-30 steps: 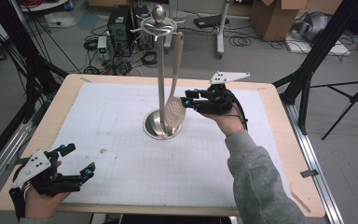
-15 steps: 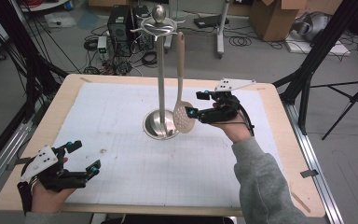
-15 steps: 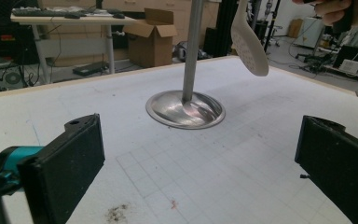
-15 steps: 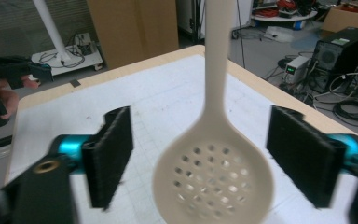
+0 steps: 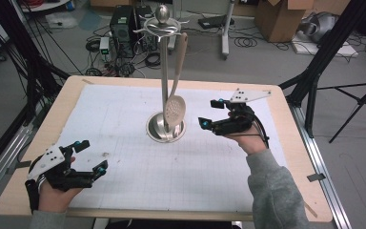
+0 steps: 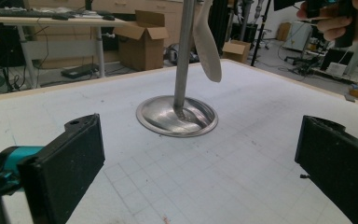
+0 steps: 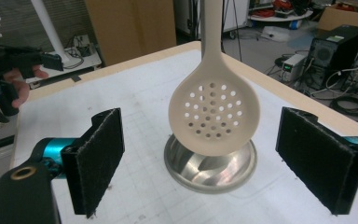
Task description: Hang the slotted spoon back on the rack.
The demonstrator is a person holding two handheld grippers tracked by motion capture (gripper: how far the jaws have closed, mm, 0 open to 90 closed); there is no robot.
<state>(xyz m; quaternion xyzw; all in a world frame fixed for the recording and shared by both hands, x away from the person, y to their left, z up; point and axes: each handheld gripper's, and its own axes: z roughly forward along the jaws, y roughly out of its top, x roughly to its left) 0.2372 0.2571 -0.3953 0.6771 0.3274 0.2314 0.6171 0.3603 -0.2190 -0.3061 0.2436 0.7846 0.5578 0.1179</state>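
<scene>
A cream slotted spoon (image 7: 213, 111) is hanging upright from the steel utensil stand (image 5: 164, 71), bowl down, just ahead of the right claw (image 7: 200, 163), untouched between its open pads.

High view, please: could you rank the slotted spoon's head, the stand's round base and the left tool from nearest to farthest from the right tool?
1. Slotted spoon's head, hanging just to the left of the right tool.
2. Stand's round base, just beyond and below the spoon head, at the table's middle.
3. Left tool, far off at the near left corner.

Wooden table (image 5: 295, 157), white gridded mat (image 5: 124, 124) on it, steel stand base (image 5: 165, 128) mid-mat
</scene>
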